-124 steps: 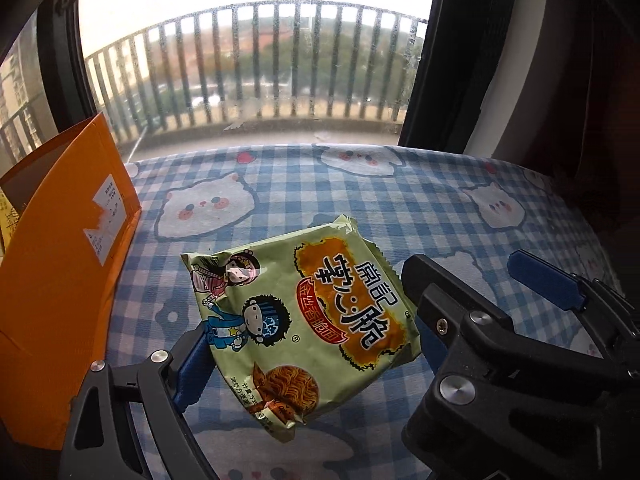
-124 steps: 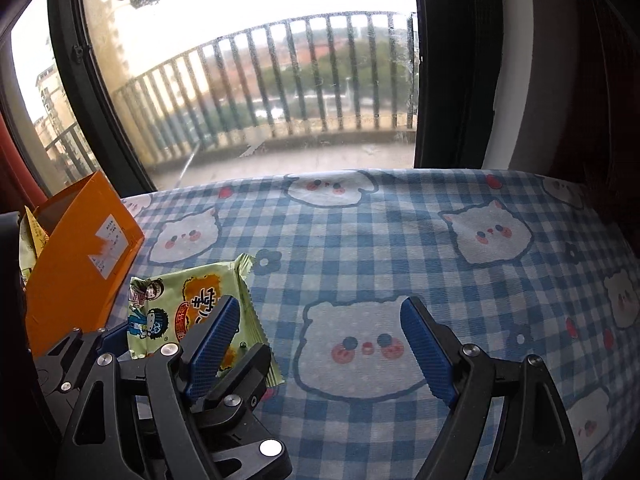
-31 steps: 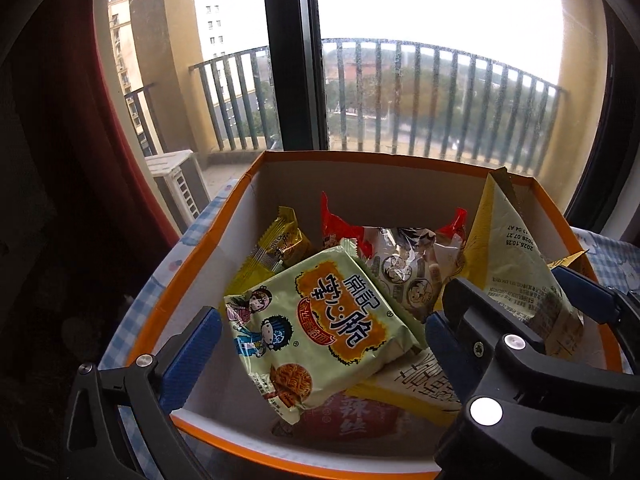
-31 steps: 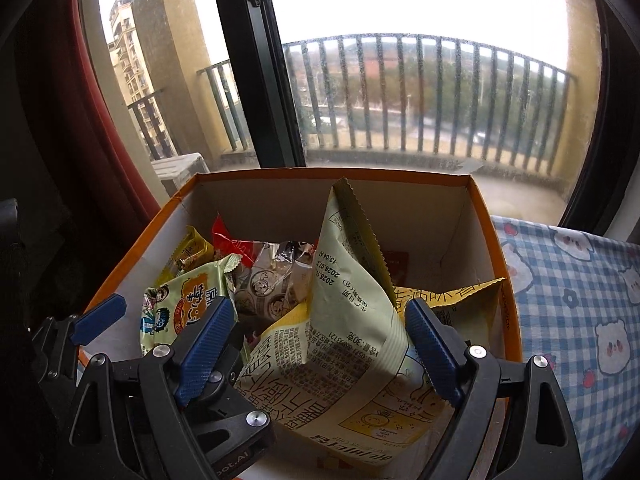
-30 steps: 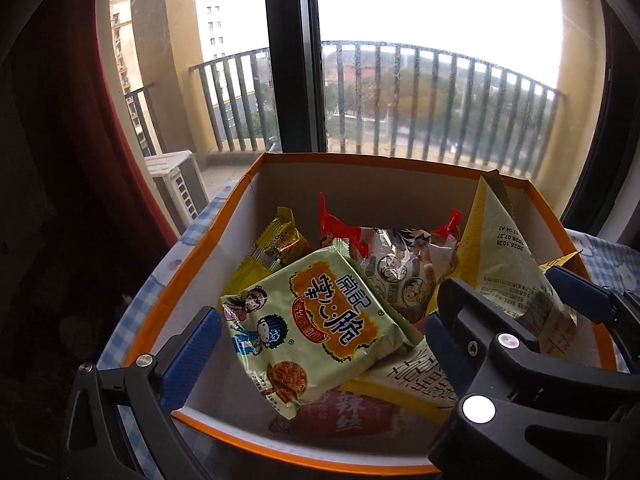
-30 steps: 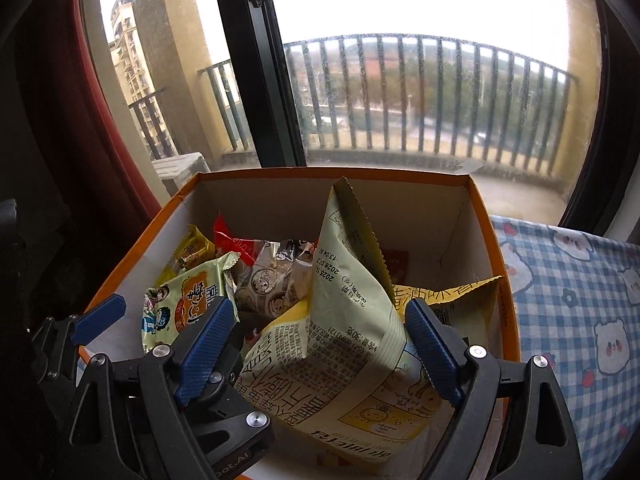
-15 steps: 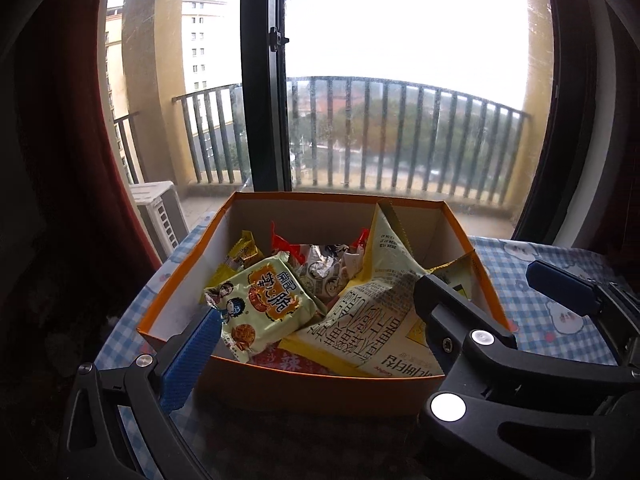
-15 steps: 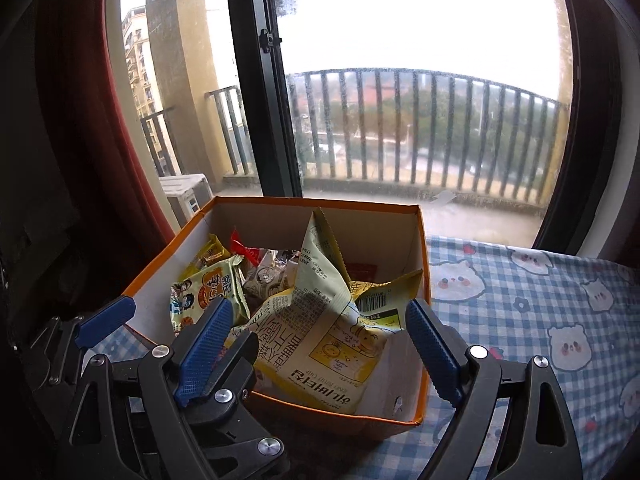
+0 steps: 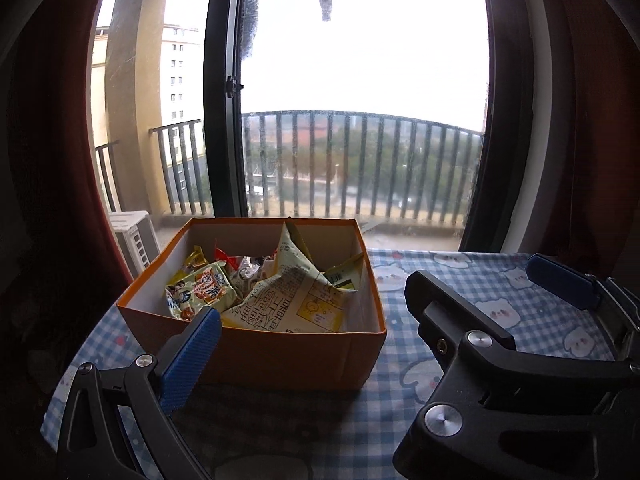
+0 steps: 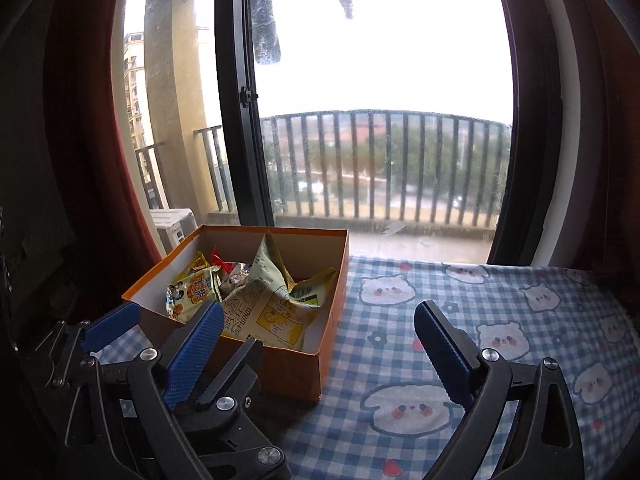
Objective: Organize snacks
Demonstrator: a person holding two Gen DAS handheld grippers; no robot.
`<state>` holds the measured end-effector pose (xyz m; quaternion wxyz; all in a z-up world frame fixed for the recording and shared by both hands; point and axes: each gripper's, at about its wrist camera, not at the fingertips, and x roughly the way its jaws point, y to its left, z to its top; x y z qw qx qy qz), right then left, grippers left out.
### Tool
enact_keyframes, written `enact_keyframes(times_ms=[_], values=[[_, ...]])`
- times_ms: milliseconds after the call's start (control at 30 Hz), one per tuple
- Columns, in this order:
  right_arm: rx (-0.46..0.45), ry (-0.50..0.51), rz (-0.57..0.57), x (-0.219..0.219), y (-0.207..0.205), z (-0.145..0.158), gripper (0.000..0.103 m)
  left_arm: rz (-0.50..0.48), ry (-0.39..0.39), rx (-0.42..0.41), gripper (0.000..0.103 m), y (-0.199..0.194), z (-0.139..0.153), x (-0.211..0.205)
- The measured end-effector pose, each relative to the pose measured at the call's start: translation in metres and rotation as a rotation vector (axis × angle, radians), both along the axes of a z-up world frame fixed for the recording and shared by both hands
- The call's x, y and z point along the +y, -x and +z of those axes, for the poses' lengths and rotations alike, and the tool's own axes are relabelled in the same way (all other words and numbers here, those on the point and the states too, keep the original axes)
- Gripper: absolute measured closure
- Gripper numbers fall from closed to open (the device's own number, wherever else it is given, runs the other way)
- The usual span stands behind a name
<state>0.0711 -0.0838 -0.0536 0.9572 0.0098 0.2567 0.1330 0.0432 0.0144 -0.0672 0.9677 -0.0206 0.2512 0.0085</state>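
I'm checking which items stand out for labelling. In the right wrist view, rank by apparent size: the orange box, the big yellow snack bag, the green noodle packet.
1. orange box
2. big yellow snack bag
3. green noodle packet, partly hidden.

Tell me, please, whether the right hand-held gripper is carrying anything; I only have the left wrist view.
Observer: No. In the right wrist view the right hand-held gripper has its jaws wide apart with nothing between them.
Operator: Thank you. Where does it sit relative to the box?
Observer: In that view its left finger overlaps the near wall of the orange box, and its right finger is over the checked cloth beside the box.
Operator: Is any snack lying on that cloth?
Observer: None shows in the right wrist view, which takes in the cloth out to its right edge.
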Motion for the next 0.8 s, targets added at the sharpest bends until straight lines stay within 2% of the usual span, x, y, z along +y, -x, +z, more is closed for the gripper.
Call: enact_keyframes(times_ms=[133, 433, 567, 800], values=[[-0.033, 0.002, -0.007, -0.019, 0.022, 0.004, 0.004, -0.005, 0.027, -0.037, 0.000, 0.021, 0.004, -0.017], [-0.132, 0.034, -0.087, -0.057, 0.070, 0.009, 0.001, -0.031, -0.025, -0.114, 0.001, 0.060, 0.009, -0.052], [-0.126, 0.000, -0.133, -0.078, 0.084, 0.005, 0.000, -0.049, -0.020, -0.109, 0.001, 0.068, 0.005, -0.058], [-0.118, -0.013, -0.187, -0.099, 0.097, -0.008, 0.000, -0.006, -0.020, -0.124, 0.000, 0.082, -0.002, -0.054]])
